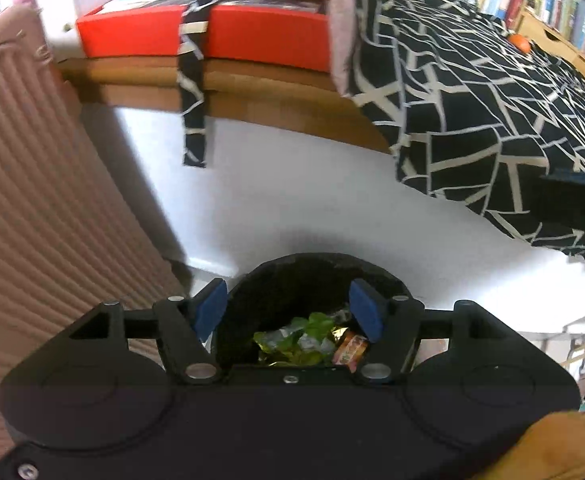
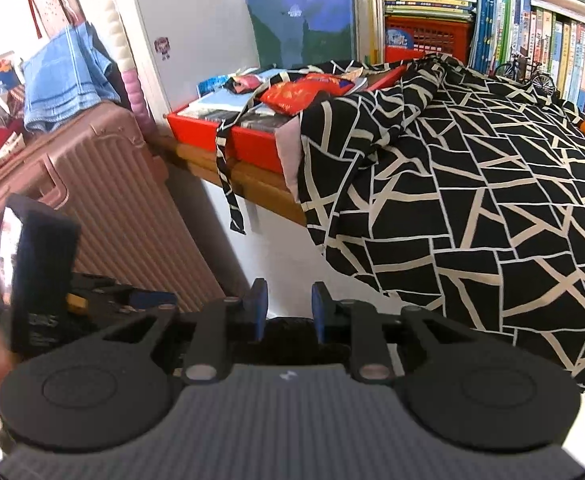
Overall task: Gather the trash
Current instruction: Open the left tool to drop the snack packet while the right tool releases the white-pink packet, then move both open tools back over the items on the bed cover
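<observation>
In the left wrist view my left gripper (image 1: 289, 311) hangs open right above a black-lined trash bin (image 1: 292, 280), its blue pads (image 1: 212, 308) spread wide with nothing between them. Crumpled green, silver and orange wrappers (image 1: 312, 338) lie inside the bin. My right gripper (image 2: 288, 310) has its blue pads (image 2: 258, 308) a small gap apart and holds nothing; the bin's dark rim (image 2: 304, 330) shows just beneath it. Part of the right tool (image 1: 572, 200) pokes in at the left view's right edge. The left tool's black body (image 2: 40, 272) appears at the right view's left side.
A pink ribbed suitcase (image 2: 92, 208) stands on the left. A wooden ledge (image 1: 252, 76) carries a red box (image 1: 212, 32) of books and a red packet (image 2: 296, 96). A black-and-white patterned cloth (image 2: 472, 208) drapes on the right, bookshelves (image 2: 532, 32) behind.
</observation>
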